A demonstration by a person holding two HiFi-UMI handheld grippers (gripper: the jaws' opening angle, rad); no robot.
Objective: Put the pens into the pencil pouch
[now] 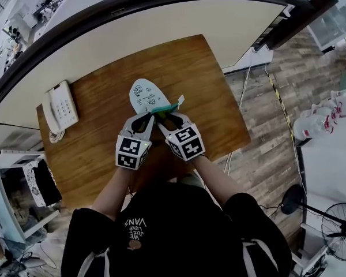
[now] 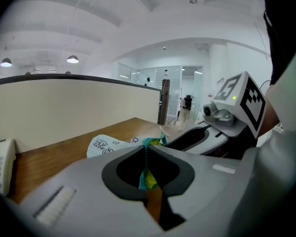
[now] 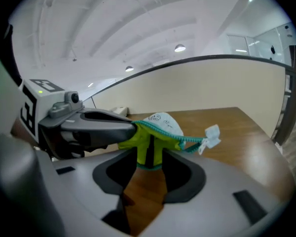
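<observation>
Newbie: Worktop looks nearly bare to me, just a phone off to the left and the pouch in the middle, right in front of the person. Where are we in the job?

Regular: Early, I'd say. The pouch lies on the wood with its mouth end lifted toward the person, and both tools are at that mouth. Reads to me like the open-it-up step, not the loading step. I can't spot any pens on the wood in any view. There's a dark stripe down the yellow-green lining. Could be a seam, could be something inside, can't tell.

Newbie: Are both tools gripping?

Regular: Left tool is pinched nearly closed on the teal zipper edge and holds that side up. Right tool has its jaws spread wide. The pouch lip sits between them, but the pads don't seem to squeeze it, so I'd call it loose. The little white pull tab dangles free off to the side.

Newbie: Next move?

Regular: Probably the right tool backs off to fetch a pen while the left holds the mouth up. The fabric's floppy, so a one-sided hold may let the opening sag. The pen should go in along the zipper line.
</observation>
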